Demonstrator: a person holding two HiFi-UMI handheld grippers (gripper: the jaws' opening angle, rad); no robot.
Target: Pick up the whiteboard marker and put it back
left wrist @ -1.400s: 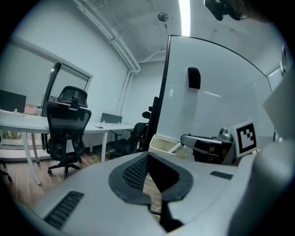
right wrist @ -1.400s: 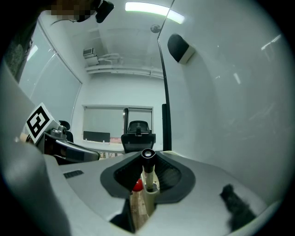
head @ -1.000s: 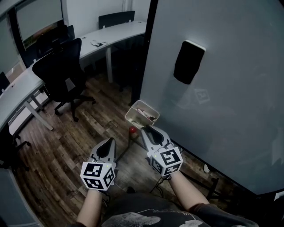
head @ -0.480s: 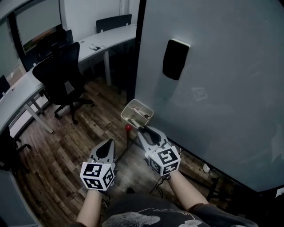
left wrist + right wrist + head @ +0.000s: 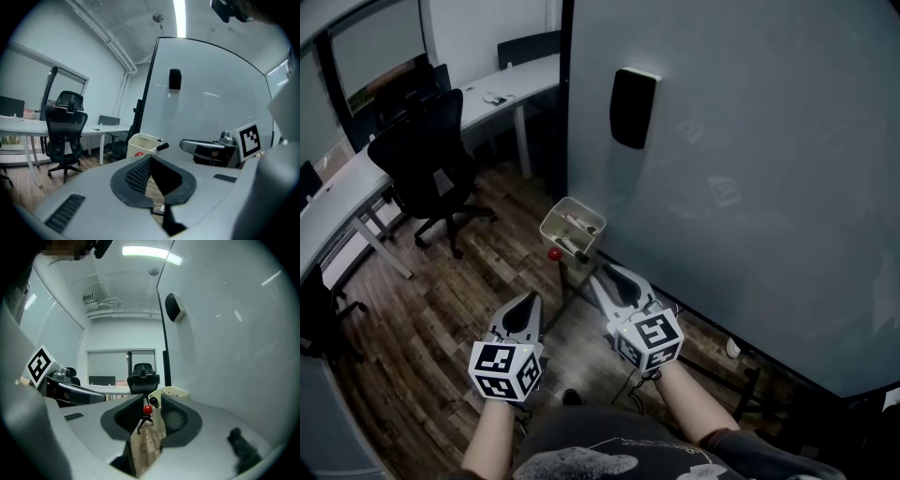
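A cream tray [image 5: 570,225] hangs at the whiteboard's [image 5: 769,169] lower left corner. A black-capped whiteboard marker [image 5: 573,247] lies in the tray and sticks out over its rim; it also shows in the left gripper view [image 5: 161,146] and the right gripper view [image 5: 152,401]. My right gripper [image 5: 613,279] stands just short of the tray. Its jaws have just been opening and are open, with nothing between them [image 5: 149,405]. My left gripper [image 5: 528,302] hangs over the floor to the left, tips together and empty [image 5: 150,160].
A black eraser [image 5: 633,107] sticks to the board above the tray. A red knob [image 5: 554,253] sits just under the tray. A black office chair [image 5: 431,155] and curved white desks [image 5: 502,84] stand at the left on the wooden floor [image 5: 422,309]. Stand legs and cables run along the board's foot.
In the head view the board, tray and eraser have slid left. Both grippers keep their spots in the picture, and the right tip now stands a little further from the tray.
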